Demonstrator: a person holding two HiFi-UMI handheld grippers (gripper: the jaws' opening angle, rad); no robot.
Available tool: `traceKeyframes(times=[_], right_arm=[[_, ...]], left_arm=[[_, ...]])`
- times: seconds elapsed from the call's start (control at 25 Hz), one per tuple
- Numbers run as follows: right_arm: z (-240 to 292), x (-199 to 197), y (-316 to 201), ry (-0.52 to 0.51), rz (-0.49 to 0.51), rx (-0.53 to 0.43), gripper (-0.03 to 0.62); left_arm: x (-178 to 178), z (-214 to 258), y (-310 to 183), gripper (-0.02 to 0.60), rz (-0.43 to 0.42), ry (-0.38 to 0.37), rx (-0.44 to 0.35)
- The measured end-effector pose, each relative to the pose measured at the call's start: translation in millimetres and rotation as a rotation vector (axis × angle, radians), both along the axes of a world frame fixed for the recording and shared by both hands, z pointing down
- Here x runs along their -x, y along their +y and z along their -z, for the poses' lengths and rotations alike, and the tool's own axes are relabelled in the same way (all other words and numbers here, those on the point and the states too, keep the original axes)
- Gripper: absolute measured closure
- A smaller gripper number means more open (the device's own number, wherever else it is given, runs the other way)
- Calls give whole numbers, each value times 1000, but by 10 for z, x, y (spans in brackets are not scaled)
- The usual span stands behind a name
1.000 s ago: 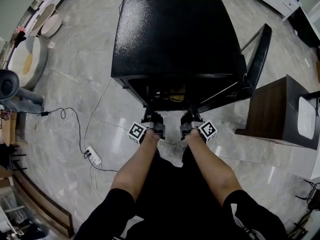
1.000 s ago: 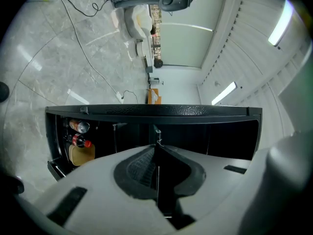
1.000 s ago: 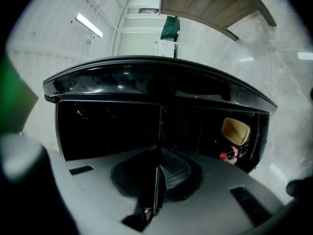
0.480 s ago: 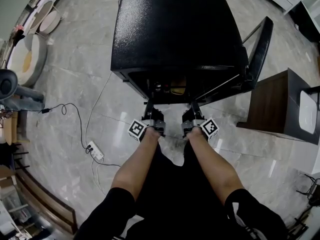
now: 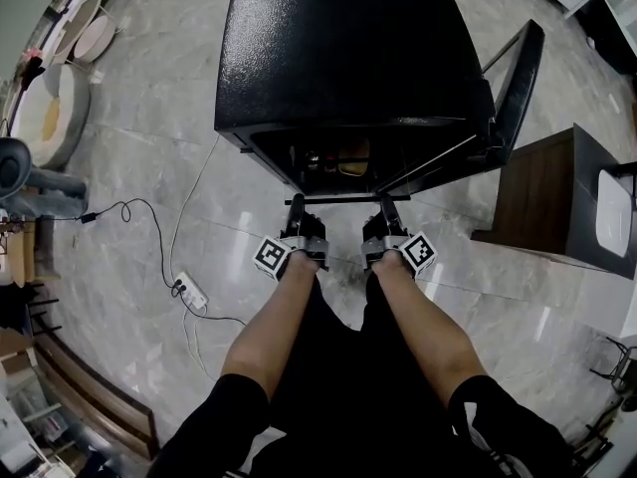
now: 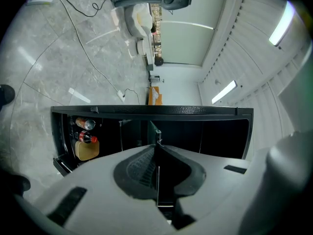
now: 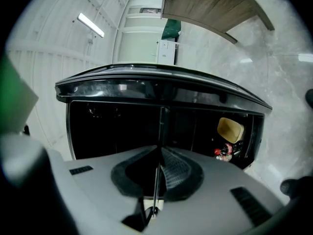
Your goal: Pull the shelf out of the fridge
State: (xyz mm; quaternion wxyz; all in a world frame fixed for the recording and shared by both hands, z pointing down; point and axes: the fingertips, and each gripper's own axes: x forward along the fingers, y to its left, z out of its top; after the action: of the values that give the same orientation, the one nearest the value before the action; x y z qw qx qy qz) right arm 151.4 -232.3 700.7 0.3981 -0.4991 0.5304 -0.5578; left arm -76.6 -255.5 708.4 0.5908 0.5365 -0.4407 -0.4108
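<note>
A black mini fridge stands on the marble floor with its door swung open to the right. The shelf sticks out of the fridge's opening, its thin front edge showing as a dark bar. My left gripper is shut on the bar's left end and my right gripper on its right end. In the left gripper view the shelf runs edge-on between the pressed pads of the left gripper. The right gripper view shows the shelf the same way in the right gripper.
Inside the fridge sit a tan container, a soda can and a small bottle. A dark wooden cabinet stands close on the right. A power strip with its cable lies on the floor to the left.
Both grippers have drawn back toward me with the shelf. Its front bar now stands clear of the fridge's opening, where before it lay under the top edge.
</note>
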Motion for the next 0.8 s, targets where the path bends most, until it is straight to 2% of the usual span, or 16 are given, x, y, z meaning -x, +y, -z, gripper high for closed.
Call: traceKeyframes(times=[0.28,0.8], right_arm=[[18,20,117,-1,16,-15,559],[35,-9,359,5,31,-12,559]], left_arm=[[-8,122,89,546,-3,-1,-32],[-24,107,365,546,2,5,-19]])
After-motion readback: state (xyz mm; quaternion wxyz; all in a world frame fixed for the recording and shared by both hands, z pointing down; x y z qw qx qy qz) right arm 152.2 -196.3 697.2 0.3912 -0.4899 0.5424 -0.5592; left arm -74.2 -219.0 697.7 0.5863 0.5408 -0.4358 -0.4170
